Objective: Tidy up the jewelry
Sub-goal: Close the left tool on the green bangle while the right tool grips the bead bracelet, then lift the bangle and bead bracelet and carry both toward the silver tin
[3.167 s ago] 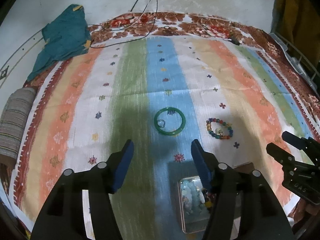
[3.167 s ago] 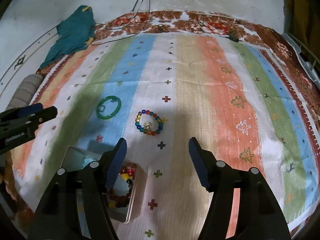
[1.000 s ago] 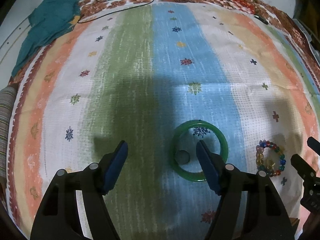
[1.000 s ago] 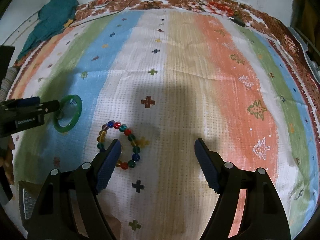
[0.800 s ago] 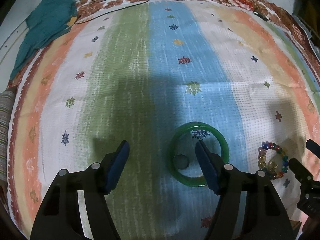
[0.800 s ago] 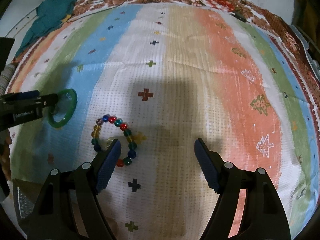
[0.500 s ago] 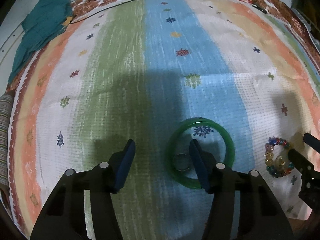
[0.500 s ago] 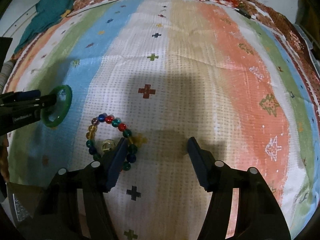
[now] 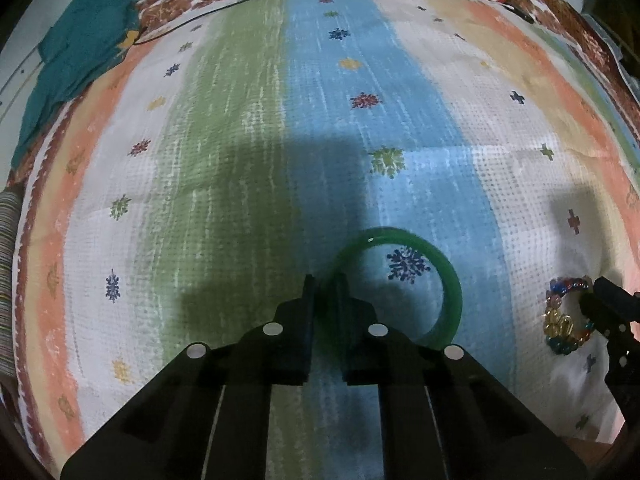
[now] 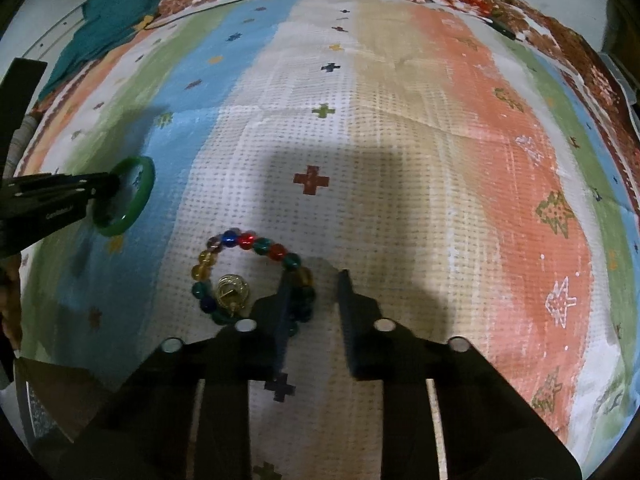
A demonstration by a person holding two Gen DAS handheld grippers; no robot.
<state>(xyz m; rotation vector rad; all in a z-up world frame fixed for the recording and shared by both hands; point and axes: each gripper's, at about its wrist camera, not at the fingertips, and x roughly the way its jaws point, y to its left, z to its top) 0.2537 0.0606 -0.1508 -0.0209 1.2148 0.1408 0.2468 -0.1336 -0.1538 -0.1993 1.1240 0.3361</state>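
Left gripper (image 9: 325,286) pinched tight on near rim of green bangle (image 9: 450,284) — bangle lies flat on blue stripe of striped cloth (image 9: 248,128). Right gripper (image 10: 312,280) narrowed but not closed — near side of bead bracelet (image 10: 230,239) sits between its fingers, gap seen. Gold ring (image 10: 232,288) lies inside bead loop. Teal cloth (image 9: 80,48) bunched at far left edge.

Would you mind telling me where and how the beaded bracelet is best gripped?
Pinch the bead strand on its right arc, from above, one finger inside the loop and one outside. The beaded bracelet lies flat on the cloth, and the right gripper already straddles that arc.
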